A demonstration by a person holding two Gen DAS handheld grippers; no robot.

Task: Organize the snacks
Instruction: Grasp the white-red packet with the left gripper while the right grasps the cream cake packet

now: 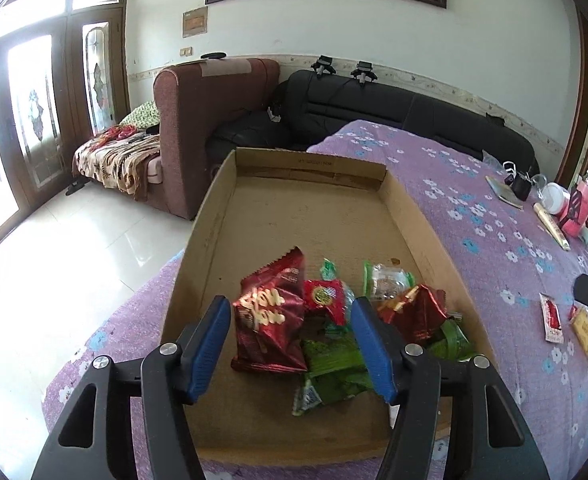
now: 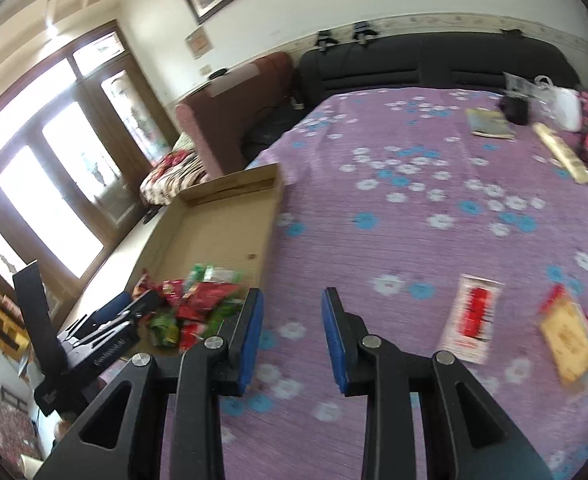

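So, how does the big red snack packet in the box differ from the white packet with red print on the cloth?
The big red snack packet is shiny dark red foil; the white packet with red print is mostly white. The red one lies inside the cardboard box among other snacks; the white one lies flat on the purple cloth, outside it. The red one looks puffed and crinkled; the white one flat. Neither is gripped.

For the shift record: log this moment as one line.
left tool: open above snack pile in cardboard box | right tool: empty over purple cloth | loose packets: white-red, yellow
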